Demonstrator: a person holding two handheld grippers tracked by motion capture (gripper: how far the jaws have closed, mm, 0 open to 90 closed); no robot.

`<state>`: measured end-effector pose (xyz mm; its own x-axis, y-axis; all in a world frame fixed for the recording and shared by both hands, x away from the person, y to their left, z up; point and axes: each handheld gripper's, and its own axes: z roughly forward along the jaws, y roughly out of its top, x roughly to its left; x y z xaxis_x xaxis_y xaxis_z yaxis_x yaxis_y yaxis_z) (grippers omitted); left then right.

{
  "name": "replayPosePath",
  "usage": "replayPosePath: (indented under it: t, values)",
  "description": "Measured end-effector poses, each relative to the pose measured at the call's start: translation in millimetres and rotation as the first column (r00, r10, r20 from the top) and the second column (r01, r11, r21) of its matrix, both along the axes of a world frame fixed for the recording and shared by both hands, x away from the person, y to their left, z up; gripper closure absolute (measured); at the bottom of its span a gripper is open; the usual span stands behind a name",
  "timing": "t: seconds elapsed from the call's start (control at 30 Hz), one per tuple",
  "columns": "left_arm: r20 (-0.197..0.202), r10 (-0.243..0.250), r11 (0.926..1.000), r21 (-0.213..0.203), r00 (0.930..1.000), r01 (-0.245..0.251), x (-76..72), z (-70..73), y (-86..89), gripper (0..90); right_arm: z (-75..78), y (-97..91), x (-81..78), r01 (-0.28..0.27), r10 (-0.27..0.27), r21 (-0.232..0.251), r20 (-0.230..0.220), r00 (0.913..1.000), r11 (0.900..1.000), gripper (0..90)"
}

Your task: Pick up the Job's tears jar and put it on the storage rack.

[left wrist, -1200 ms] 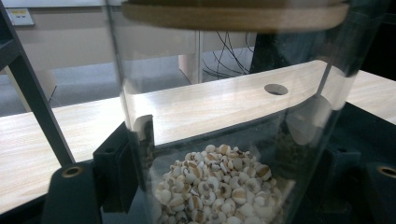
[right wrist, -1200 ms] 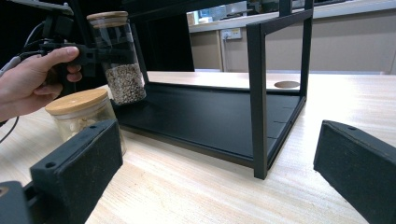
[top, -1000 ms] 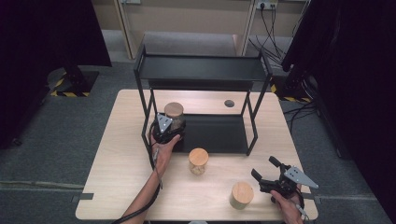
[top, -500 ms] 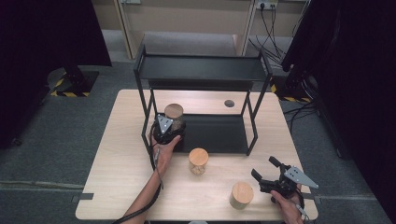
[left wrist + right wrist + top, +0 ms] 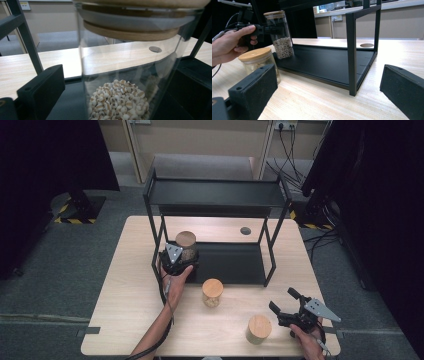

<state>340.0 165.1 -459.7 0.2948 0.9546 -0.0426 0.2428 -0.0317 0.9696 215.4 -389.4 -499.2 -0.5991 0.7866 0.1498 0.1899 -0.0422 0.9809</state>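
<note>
Jar (image 5: 186,247) of grain stands upright on the rack's lower shelf (image 5: 235,265), near its left end, between my left tongs (image 5: 176,260), just opening off it. Right tongs (image 5: 287,307) hang open over the table (image 5: 125,310), well apart.

The floor (image 5: 65,270) was grey carpet. Black curtains (image 5: 45,160) hung at nine and three o'clock. A tan wall (image 5: 200,140) with plugs (image 5: 282,126) stood at twelve o'clock.
</note>
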Motion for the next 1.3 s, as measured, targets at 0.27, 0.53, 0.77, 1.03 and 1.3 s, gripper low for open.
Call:
replayPosePath:
  t: [0.27, 0.53, 0.77, 1.03, 1.3]
  values:
    - [0.012, -0.031, 0.9995, 0.005, 0.9994, 0.031, -10.2, 2.0, 3.3, 1.5, 0.1, 0.3, 0.1, -0.001, 0.001, -0.001, -0.001, 1.0, 1.0, 1.3]
    - [0.025, -0.069, 0.9976, -0.005, 0.9973, 0.069, -21.5, 5.9, 3.6, 1.5, 0.0, 0.3, 0.1, -0.001, 0.001, 0.002, -0.003, 1.0, 1.0, 1.3]
    - [0.028, -0.085, 0.9963, -0.008, 0.996, 0.086, -29.4, 8.2, 5.0, 1.5, -0.2, 0.1, 0.0, 0.001, -0.001, 0.004, -0.002, 1.0, 1.0, 1.3]
    - [0.037, -0.112, 0.9937, 0.005, 0.993, 0.112, -39.7, 13.7, 6.5, 1.8, -0.3, -0.2, -0.4, 0.003, -0.003, 0.004, 0.001, 1.0, 1.0, 1.3]
    - [0.052, -0.136, 0.9907, 0.002, 0.9894, 0.136, -54.1, 17.3, 12.6, 1.8, -0.3, -0.4, -0.5, 0.003, -0.003, 0.005, 0.001, 1.0, 1.0, 1.3]
